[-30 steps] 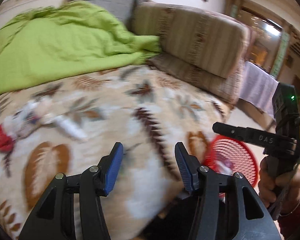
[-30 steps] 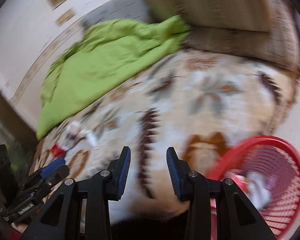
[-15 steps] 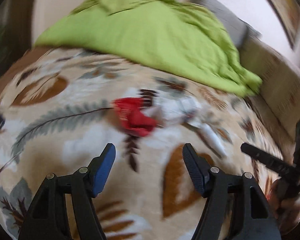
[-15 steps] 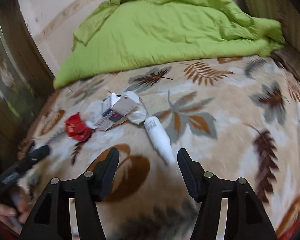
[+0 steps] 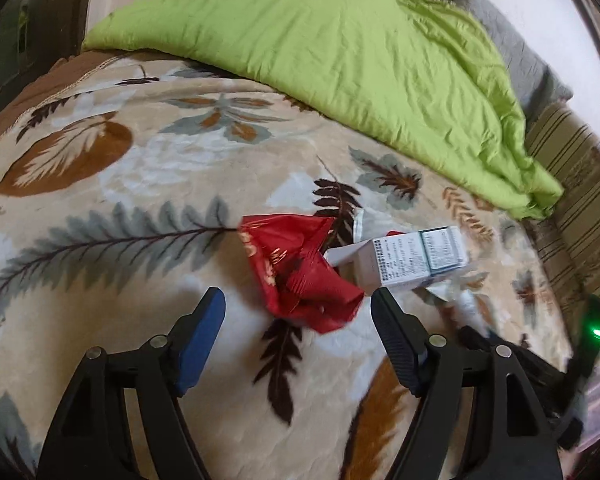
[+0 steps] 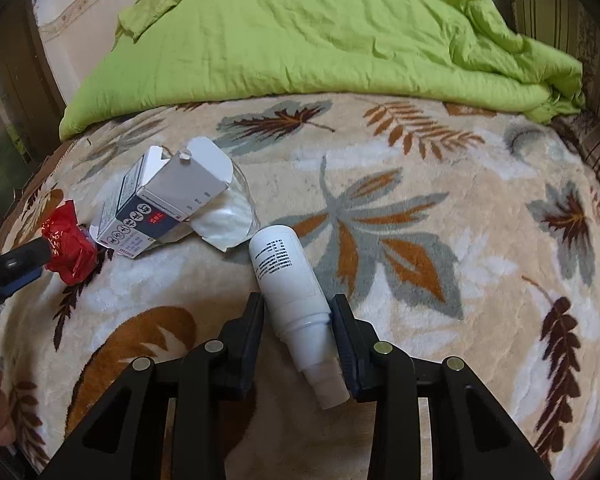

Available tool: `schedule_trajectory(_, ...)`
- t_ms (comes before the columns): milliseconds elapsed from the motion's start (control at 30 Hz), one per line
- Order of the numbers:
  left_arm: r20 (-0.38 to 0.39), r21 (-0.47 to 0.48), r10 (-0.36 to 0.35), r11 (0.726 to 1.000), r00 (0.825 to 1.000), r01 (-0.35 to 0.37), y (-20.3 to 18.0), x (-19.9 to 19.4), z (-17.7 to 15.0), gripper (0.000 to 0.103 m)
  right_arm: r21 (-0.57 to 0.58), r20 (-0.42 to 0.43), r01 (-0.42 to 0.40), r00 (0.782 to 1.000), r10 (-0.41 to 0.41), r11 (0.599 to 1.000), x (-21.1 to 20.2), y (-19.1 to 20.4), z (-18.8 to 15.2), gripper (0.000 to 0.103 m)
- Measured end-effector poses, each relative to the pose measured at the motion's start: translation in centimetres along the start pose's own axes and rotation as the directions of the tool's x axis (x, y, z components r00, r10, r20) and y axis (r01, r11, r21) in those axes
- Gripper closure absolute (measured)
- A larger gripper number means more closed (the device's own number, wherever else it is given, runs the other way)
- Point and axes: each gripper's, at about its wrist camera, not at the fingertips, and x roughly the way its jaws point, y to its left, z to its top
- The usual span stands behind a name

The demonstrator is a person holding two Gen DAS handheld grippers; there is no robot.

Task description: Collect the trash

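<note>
**Trash on the leaf-print blanket**

The right tool [image 6: 298, 312] straddles a white bottle [image 6: 290, 280] lying on the blanket [image 6: 420, 240]; whether its jaws press the bottle I cannot tell. The left tool [image 5: 298, 320] is spread wide and empty, a crumpled red wrapper [image 5: 300, 272] at its 12 o'clock. A grey-and-white carton [image 5: 408, 260] lies at the wrapper's 3 o'clock, touching it. A green quilt [image 6: 320, 28] lies beyond.

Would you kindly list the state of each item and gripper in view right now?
White bottle: lying on its side between the right gripper's fingers.
Cardboard box: end flap open, tilted.
Red wrapper: crumpled, loose.
Green quilt: rumpled.
Left gripper: open.
Right gripper: open, straddling the bottle.
</note>
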Motion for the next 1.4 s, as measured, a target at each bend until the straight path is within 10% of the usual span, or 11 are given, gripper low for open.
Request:
schedule_trajectory(233, 0.004, 0.033, 0.033, 0.999, 0.999, -0.033, -0.3, 3.0, -0.1, 0.030, 0.042, 0.045, -0.033, 0.998, 0.031, 0.999, -1.4, -0.1, 0.2, 0.066)
schedule_trajectory(333, 0.016, 0.061, 0.045, 0.997, 0.999, -0.046, -0.2, 3.2, 0.0, 0.056, 0.045, 0.060, -0.050, 0.997, 0.048, 0.998, -1.7, 0.2, 0.3, 0.066)
schedule_trajectory(467, 0.038, 0.044, 0.051, 0.998, 0.998, -0.053, 0.4, 2.8, -0.1, 0.060, 0.056, 0.072, -0.069, 0.995, 0.065, 0.996, -2.0, 0.6, 0.3, 0.066)
schedule_trajectory(867, 0.222, 0.187, 0.058, 0.977, 0.973, -0.101, -3.5, -1.5, -1.1, 0.061, 0.094, 0.206, -0.021, 0.978, 0.001, 0.995, -5.0, -0.6, 0.3, 0.066)
schedule_trajectory(1400, 0.252, 0.254, 0.052, 0.960, 0.966, -0.118, -5.0, -2.1, -1.6, 0.061, 0.098, 0.219, -0.037, 0.976, 0.015, 0.995, -4.9, -0.2, 0.5, 0.066)
